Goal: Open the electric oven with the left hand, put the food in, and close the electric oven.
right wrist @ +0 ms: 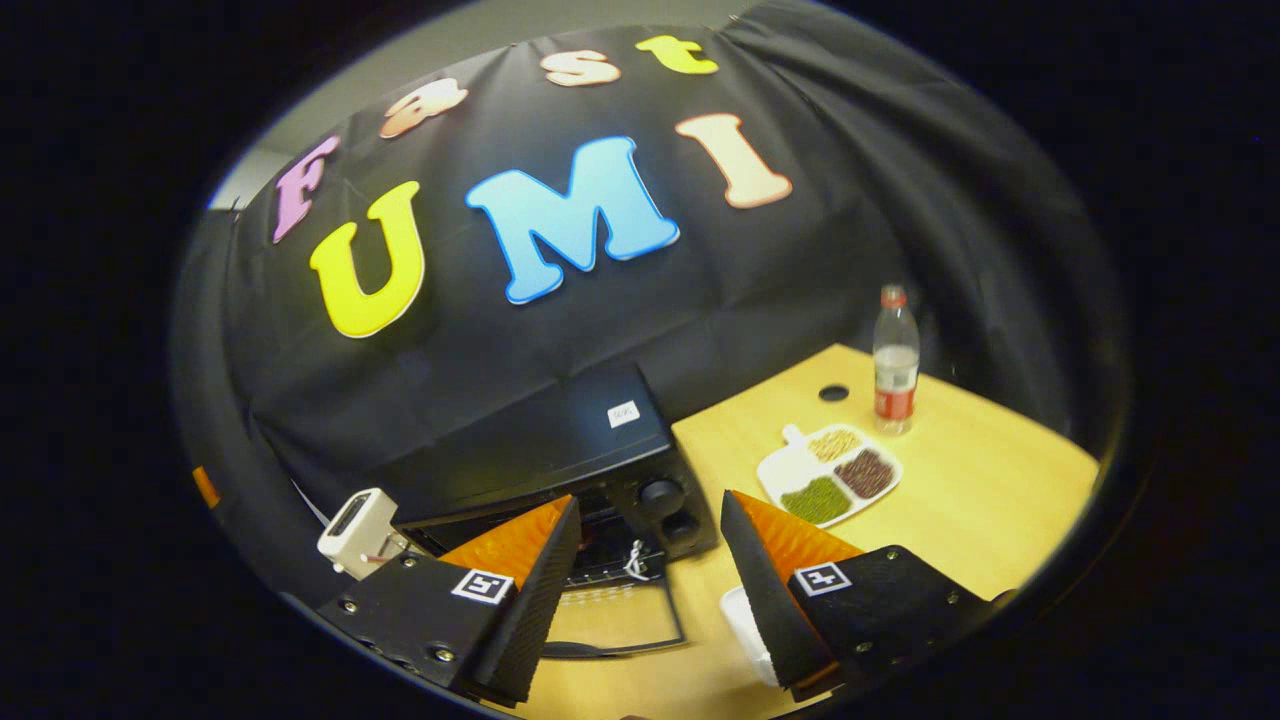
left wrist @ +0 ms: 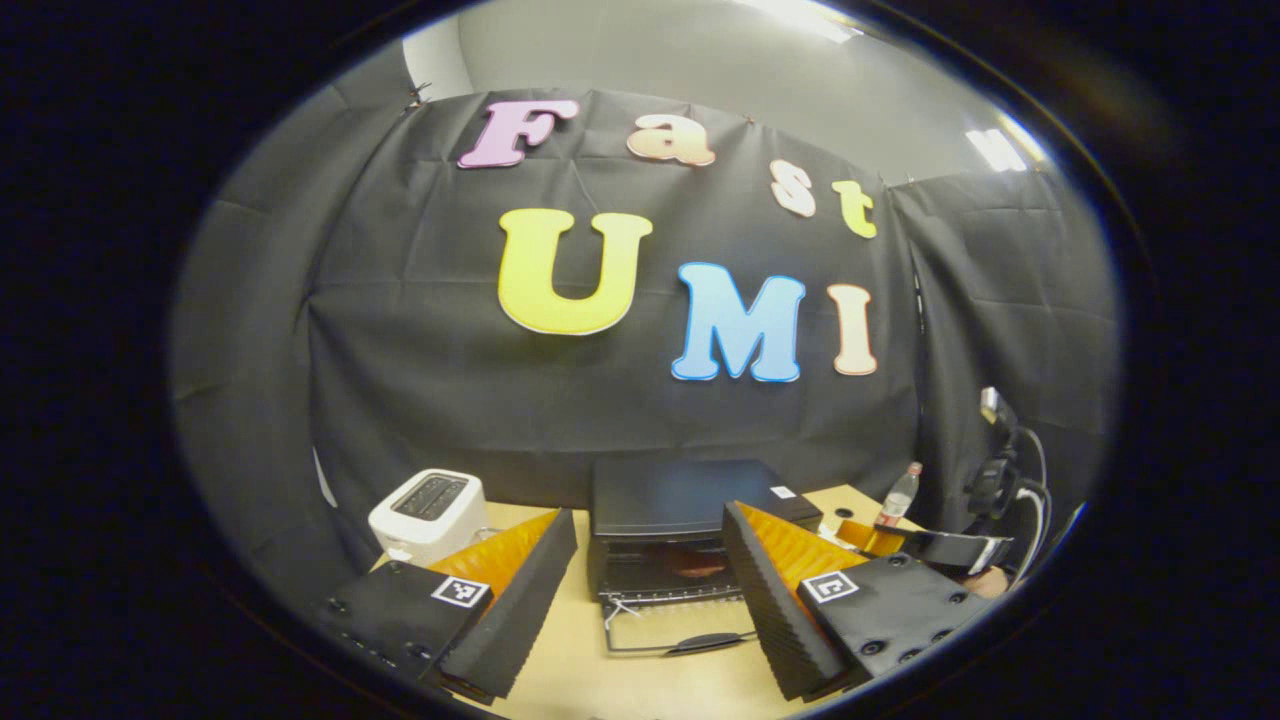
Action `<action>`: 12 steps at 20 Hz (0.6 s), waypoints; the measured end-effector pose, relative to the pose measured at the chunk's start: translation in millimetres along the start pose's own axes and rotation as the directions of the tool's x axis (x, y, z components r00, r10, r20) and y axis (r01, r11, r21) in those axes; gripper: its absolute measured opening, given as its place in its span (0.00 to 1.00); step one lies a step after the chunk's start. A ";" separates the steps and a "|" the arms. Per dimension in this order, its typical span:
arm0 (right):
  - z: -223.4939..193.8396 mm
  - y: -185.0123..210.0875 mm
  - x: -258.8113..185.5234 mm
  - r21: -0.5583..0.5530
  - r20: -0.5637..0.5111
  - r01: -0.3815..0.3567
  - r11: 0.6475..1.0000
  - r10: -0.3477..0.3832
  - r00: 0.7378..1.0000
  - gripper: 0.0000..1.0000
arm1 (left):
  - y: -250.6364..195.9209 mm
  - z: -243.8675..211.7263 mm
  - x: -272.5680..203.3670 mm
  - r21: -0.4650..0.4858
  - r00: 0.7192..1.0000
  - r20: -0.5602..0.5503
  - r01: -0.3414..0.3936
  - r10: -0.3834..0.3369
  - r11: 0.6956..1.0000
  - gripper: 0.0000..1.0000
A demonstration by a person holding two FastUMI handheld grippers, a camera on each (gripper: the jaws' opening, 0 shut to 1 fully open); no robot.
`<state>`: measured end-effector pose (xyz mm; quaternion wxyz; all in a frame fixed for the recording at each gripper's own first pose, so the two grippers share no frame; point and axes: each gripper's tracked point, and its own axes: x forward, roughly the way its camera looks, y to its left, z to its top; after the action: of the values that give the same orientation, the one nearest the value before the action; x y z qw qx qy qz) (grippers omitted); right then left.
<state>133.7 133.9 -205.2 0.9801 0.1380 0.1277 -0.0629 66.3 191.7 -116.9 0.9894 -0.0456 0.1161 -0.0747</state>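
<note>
A small white sticker [right wrist: 623, 413] sits on the top of the black electric oven [right wrist: 560, 450], but its print is too small to read. Each gripper carries a square black-and-white marker tag on its housing, patterns rather than words. The bottle [right wrist: 895, 365] at the far edge of the table has a red label and red cap; its writing cannot be made out.

The oven stands at the back of the light wooden table [right wrist: 960, 500], against the black cloth wall. Its glass door [left wrist: 680, 625] is folded down flat toward the front, handle outermost, and in the left gripper view something reddish-brown [left wrist: 700, 567] lies on the rack inside the cavity; what kind of food it is I cannot tell. Two round knobs [right wrist: 668, 505] sit on the oven's right-hand panel. A white toaster [left wrist: 428, 514] stands to the oven's left. To the right lies a white divided plate [right wrist: 830, 470] holding green, dark red and yellowish beans or grains, with the bottle just beyond it. A white object [right wrist: 742, 615] shows low between the right gripper's fingers, partly hidden.

The left gripper [left wrist: 650, 590] hangs before the open door, fingers spread wide, touching nothing. The right gripper [right wrist: 650, 590] is likewise spread wide and empty, aimed at the oven's right front corner. In the left gripper view it [left wrist: 905, 540] appears off to the right.
</note>
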 end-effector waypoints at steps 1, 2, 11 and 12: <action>18.1 -6.4 -11.8 -0.047 0.041 0.004 0.999 -0.002 0.999 0.87 | -9.0 1.3 2.6 -0.001 1.000 0.005 0.014 -0.014 1.000 1.00; 36.5 -10.5 -25.2 -0.089 0.079 0.003 0.996 0.004 0.997 0.87 | -18.7 4.4 6.0 0.000 1.000 0.011 0.027 -0.027 1.000 1.00; 150.2 -23.6 -98.6 -0.173 0.275 -0.046 0.984 0.093 0.957 0.86 | -89.7 13.6 19.4 -0.003 0.999 0.043 0.021 -0.021 1.000 1.00; 154.2 -26.3 -100.0 -0.167 0.277 -0.056 0.984 0.101 0.956 0.88 | -94.9 11.5 19.6 -0.005 0.999 0.039 0.017 -0.016 1.000 1.00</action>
<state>69.6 73.4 -41.8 0.9978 0.0547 -0.0154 -0.0328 74.8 95.9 -99.9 0.9907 -0.0504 0.0968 -0.0817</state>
